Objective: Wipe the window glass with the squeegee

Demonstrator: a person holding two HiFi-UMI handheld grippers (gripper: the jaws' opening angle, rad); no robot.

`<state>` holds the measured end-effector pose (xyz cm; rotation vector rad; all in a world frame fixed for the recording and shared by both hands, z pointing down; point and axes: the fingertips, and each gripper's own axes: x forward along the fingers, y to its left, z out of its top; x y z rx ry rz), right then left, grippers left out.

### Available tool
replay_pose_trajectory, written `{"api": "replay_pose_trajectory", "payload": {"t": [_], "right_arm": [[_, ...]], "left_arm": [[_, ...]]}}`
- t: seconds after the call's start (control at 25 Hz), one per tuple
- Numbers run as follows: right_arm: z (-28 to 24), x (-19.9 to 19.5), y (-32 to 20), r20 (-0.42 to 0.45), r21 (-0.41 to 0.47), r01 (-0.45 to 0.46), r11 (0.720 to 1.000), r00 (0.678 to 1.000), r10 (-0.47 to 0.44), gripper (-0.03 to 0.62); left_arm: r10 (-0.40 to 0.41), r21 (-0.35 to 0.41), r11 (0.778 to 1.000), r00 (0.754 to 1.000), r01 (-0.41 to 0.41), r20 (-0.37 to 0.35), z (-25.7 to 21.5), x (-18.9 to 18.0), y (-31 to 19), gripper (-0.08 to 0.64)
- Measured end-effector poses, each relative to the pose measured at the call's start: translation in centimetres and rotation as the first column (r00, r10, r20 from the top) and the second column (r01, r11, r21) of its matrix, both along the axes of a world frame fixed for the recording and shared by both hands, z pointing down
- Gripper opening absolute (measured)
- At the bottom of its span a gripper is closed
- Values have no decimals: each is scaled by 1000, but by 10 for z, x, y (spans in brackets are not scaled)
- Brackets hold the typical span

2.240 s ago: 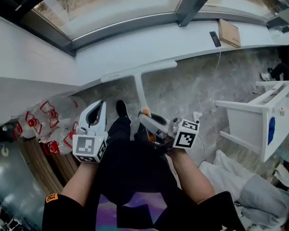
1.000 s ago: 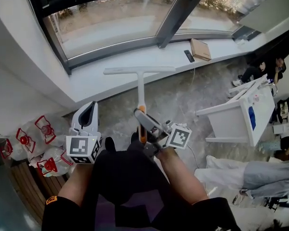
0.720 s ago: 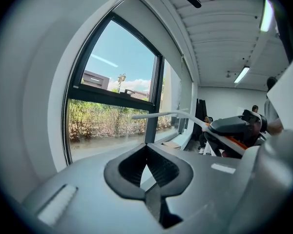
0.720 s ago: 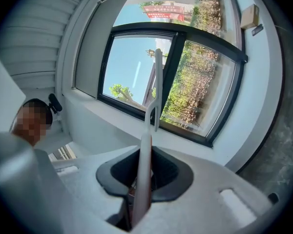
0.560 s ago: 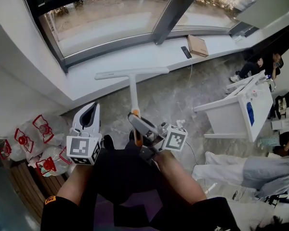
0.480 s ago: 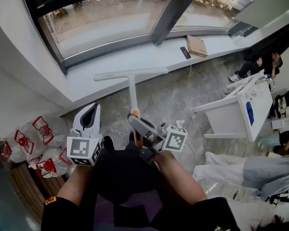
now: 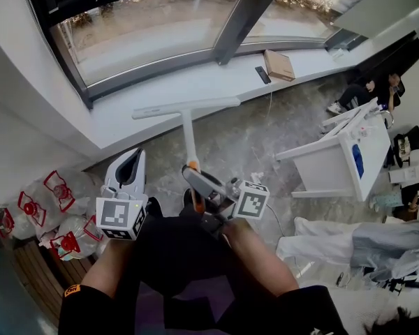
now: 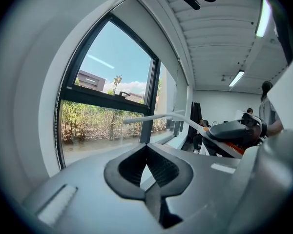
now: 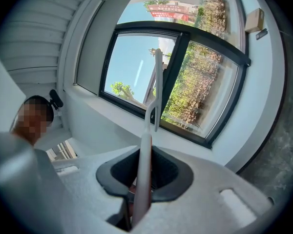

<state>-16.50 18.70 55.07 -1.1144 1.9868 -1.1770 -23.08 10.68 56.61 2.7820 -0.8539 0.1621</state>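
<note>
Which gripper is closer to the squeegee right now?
Right. The right gripper is clamped on the squeegee by its handle; the left gripper sits off to its left, shut, not touching it.

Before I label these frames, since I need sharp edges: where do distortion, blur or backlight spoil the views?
Head view: sharp, though the sill bows from the wide lens. Left gripper view: strong fisheye, dark corners, the near jaws soft. Right gripper view: the handle of the squeegee blurs close to the lens, with a bright window behind it.

Head view downward, 2 others toward window (image 7: 146, 26)
</note>
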Motion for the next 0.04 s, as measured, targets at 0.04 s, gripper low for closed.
{"api": "replay_pose_trajectory", "payload": {"t": [0.04], "right_arm": [[0,0,0,-2,-1,0,1000,1000,0,44]], "left_arm": [[2,-1,1000,1000,-2,-2,0,0,-1,15]]}}
